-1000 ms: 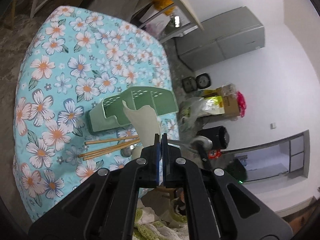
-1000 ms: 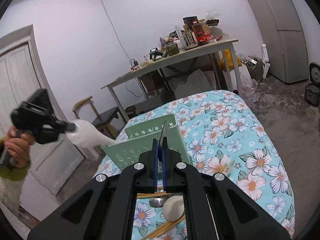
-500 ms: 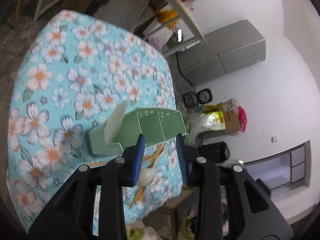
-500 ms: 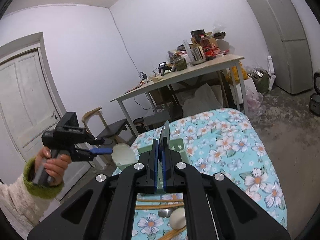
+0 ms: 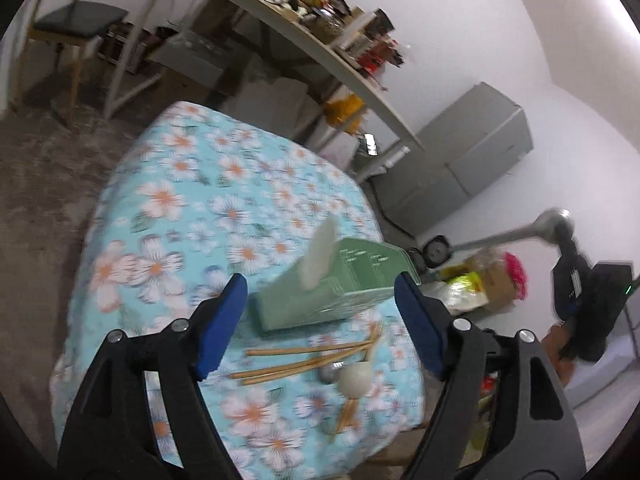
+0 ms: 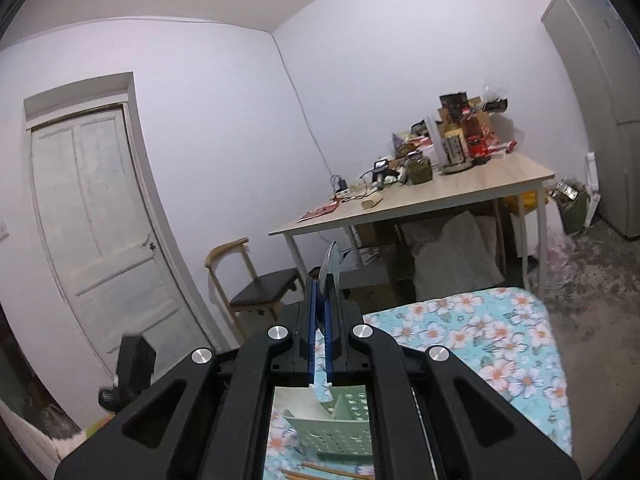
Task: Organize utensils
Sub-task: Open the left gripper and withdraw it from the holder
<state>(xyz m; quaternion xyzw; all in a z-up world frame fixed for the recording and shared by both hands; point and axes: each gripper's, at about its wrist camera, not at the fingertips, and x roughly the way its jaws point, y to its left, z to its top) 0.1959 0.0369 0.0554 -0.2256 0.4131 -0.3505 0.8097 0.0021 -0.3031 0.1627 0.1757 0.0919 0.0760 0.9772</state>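
Left wrist view: the left hand-held gripper [image 5: 320, 304] is pitched downward over the floral-clothed desk [image 5: 168, 208], its blue-padded jaws spread wide after just opening, with nothing between the pads. Framed between the fingers, not touched by them, lies the green utensil caddy [image 5: 332, 296], long axis running from 8 o'clock to 2 o'clock, perforated wall facing the camera. A white ceramic spoon [image 5: 320, 252] stands in its left compartment, tilted, upper end toward 1 o'clock. Just below the caddy, at 6 o'clock, wooden chopsticks [image 5: 304, 356] lie loosely crossed, mostly along a 9-to-3 line, with another pair running toward 6 o'clock. A second white spoon [image 5: 354, 378] and a metal spoon bowl [image 5: 329, 374] rest among them; blur prevents finer detail. At 3 o'clock the right hand-held gripper [image 5: 562, 236] is raised well above the desk, a steel spoon [image 5: 516, 236] projecting from it toward 9 o'clock.

Right wrist view: the right hand-held gripper [image 6: 320, 308] points nearly level across the room, jaws clamped together on the steel spoon [image 6: 331, 264], seen edge-on, its end rising toward 12 o'clock. Below, between the gripper's arms, the caddy [image 6: 332, 428] shows its star-punched wall.
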